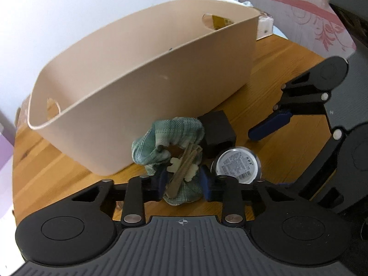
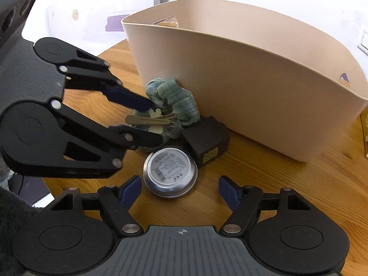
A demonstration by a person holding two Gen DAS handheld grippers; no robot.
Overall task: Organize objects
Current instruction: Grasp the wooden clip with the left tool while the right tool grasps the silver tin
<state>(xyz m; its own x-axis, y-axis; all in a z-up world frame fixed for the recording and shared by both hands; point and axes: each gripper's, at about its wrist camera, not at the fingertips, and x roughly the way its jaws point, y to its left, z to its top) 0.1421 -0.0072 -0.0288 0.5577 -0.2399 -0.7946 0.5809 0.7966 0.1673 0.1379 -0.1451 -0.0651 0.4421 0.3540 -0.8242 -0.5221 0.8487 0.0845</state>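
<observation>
A green plaid scrunchie (image 1: pixel 165 138) with a tan hair clip (image 1: pixel 184 168) lying across it sits on the wooden table in front of a beige tub (image 1: pixel 142 85). My left gripper (image 1: pixel 182 182) is shut on the scrunchie and clip; it also shows in the right wrist view (image 2: pixel 153 120). A round metal tin (image 1: pixel 238 165) and a black box (image 1: pixel 217 133) lie just right of it. My right gripper (image 2: pixel 179 192) is open and empty, just short of the tin (image 2: pixel 170 172). The scrunchie (image 2: pixel 177 99) and black box (image 2: pixel 207 140) lie beyond the tin, against the tub (image 2: pixel 253 87).
The round wooden table (image 1: pixel 276 53) ends close behind the tub, with a white wall and a floral panel (image 1: pixel 299 2) beyond. A white box (image 1: pixel 264 26) stands behind the tub's right end. Bare wood lies right of the tin (image 2: pixel 287 172).
</observation>
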